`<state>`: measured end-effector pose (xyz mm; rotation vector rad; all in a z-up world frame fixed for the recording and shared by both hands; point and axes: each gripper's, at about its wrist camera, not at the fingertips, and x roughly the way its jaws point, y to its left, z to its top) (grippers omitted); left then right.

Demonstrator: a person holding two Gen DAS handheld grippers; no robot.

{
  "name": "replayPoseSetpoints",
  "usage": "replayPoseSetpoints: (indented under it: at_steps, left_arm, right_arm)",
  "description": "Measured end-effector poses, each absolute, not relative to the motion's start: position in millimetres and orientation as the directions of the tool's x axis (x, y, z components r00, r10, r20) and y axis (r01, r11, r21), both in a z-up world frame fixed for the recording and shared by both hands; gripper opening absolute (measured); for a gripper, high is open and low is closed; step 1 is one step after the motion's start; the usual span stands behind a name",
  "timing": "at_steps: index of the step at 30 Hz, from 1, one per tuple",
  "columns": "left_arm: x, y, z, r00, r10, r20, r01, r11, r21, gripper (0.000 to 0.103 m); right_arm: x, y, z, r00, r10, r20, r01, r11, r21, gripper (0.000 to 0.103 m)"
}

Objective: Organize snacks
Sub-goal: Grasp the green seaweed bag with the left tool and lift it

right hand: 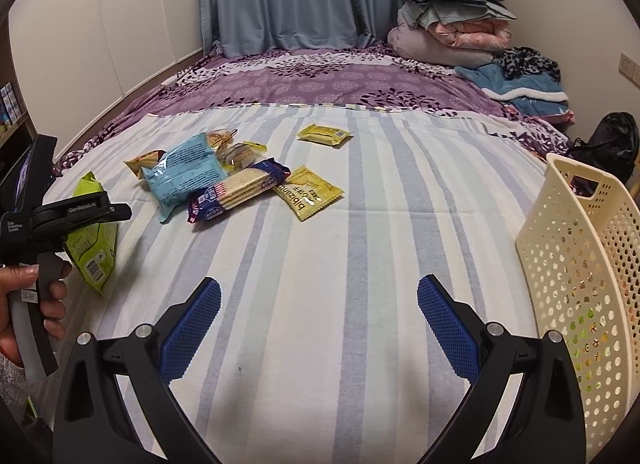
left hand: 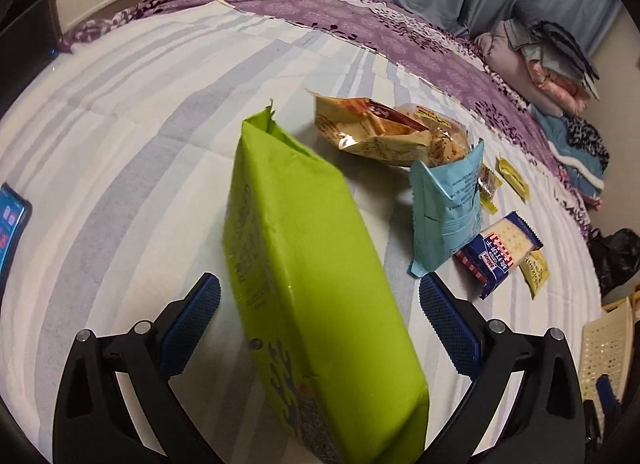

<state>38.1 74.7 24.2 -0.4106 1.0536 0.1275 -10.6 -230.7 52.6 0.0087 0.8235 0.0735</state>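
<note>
A lime green snack bag [left hand: 308, 284] stands between the wide-open fingers of my left gripper [left hand: 320, 292]; neither blue pad touches it. It also shows in the right wrist view [right hand: 94, 248], partly behind the left gripper body [right hand: 72, 216]. Beyond lie a light blue bag [left hand: 444, 208], a tan snack bag [left hand: 372, 132], a navy cracker pack [left hand: 500, 252] and small yellow packets [left hand: 534, 268]. The right wrist view shows the light blue bag [right hand: 184, 176], cracker pack [right hand: 236, 192] and yellow packets [right hand: 308, 192]. My right gripper [right hand: 319, 296] is open and empty over the striped sheet.
A cream perforated basket [right hand: 580, 272] stands at the right edge of the bed and shows in the left wrist view [left hand: 608, 348]. Folded blankets [right hand: 456, 28] are piled at the far right. A phone [left hand: 12, 220] lies at the left. A black bag [right hand: 608, 136] sits beyond the basket.
</note>
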Motion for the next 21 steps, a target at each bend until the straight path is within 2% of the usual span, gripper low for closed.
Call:
replayPoseSetpoints:
  at_steps: [11,21]
  left_arm:
    - [18,100,27,0.497,-0.121,-0.859,-0.274,0.918,-0.287,0.101]
    - [2,124,42,0.523,0.019,-0.852,-0.277,0.949,-0.149,0.101]
  right_arm:
    - [-8,-205,53,0.66,0.126,-0.741,-0.132,0.99,0.05,0.098]
    - [-6,-199,52,0.651,0.136,-0.746,-0.144,0.988,0.055,0.098]
